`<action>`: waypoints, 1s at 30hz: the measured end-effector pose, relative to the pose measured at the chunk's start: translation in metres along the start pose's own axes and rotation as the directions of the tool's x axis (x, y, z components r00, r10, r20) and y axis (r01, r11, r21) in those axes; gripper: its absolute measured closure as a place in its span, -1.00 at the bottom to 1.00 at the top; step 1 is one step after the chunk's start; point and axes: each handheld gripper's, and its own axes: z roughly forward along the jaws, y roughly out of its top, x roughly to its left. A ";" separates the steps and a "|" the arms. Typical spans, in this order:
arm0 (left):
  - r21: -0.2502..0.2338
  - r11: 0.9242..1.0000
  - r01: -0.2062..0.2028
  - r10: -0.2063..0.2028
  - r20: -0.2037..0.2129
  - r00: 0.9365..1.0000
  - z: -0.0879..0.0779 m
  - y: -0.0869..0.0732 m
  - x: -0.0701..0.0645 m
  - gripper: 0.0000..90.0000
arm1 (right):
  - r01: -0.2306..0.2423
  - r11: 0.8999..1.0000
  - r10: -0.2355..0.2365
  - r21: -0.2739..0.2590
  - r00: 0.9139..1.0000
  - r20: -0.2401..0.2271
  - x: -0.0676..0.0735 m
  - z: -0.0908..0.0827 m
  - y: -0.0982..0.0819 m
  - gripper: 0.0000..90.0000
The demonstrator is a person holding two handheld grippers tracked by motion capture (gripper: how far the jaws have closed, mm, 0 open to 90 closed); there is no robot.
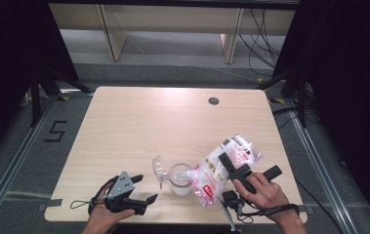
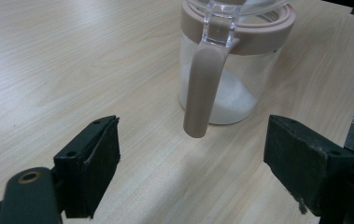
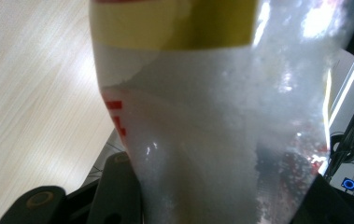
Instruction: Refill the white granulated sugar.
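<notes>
Bag (image 1: 224, 168) clear plastic, white granules inside (red-yellow print), tilted over jar (image 1: 180, 178)

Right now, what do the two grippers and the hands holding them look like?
Both are black handheld tools with two blocky black jaws. The left gripper carries a grey three-cornered plate with small holes on top, and a thin black cable loops from it over the table. The right gripper has a T-shaped black body and a black strap at the wrist. Both forearms are bare, no sleeves.

Far half of the surface (image 1: 173, 117) is wide open; near edge is crowded: jar (image 1: 180, 179) and tilted bag (image 1: 221, 168) (touching) block the middle.
</notes>
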 end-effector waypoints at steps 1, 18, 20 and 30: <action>0.001 1.000 -0.001 0.001 0.000 1.000 0.000 0.000 0.000 -0.60 | 0.002 1.000 -0.002 -0.002 1.000 0.000 0.000 0.000 0.000 0.34; 0.008 1.000 -0.005 0.005 -0.002 1.000 0.000 0.000 0.001 -0.60 | -0.003 1.000 0.003 -0.003 1.000 0.000 -0.001 -0.001 0.000 0.36; 0.000 1.000 0.002 -0.002 0.000 1.000 0.000 0.000 0.000 -0.60 | 0.011 1.000 -0.011 -0.011 1.000 0.005 -0.001 0.000 0.000 0.36; -0.001 1.000 0.000 0.000 -0.001 1.000 0.000 0.000 0.000 -0.60 | 0.006 1.000 -0.006 -0.012 1.000 -0.005 -0.001 0.000 0.000 0.38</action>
